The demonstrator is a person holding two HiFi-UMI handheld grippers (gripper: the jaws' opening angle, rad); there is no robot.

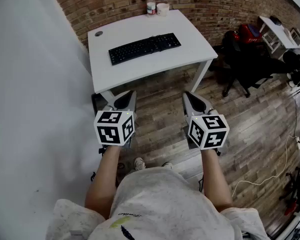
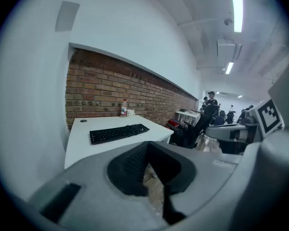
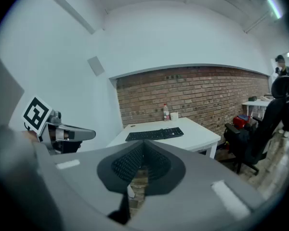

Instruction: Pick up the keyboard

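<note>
A black keyboard (image 1: 144, 47) lies slantwise on the white desk (image 1: 140, 69), well ahead of both grippers. It shows too in the left gripper view as the keyboard (image 2: 118, 132) and in the right gripper view as the keyboard (image 3: 154, 134). My left gripper (image 1: 126, 97) hangs over the wooden floor short of the desk's front edge, shut and empty. My right gripper (image 1: 190, 98) is level with it to the right, also shut with nothing held. In each gripper view the jaws meet at the tip, left gripper (image 2: 145, 153), right gripper (image 3: 143, 149).
A bottle (image 1: 150, 4) and a white cup (image 1: 162, 8) stand at the desk's far edge against the brick wall. A white wall runs along the left. Black office chairs (image 1: 242, 66) and a second white table (image 1: 279, 31) stand to the right. People stand far off in the room.
</note>
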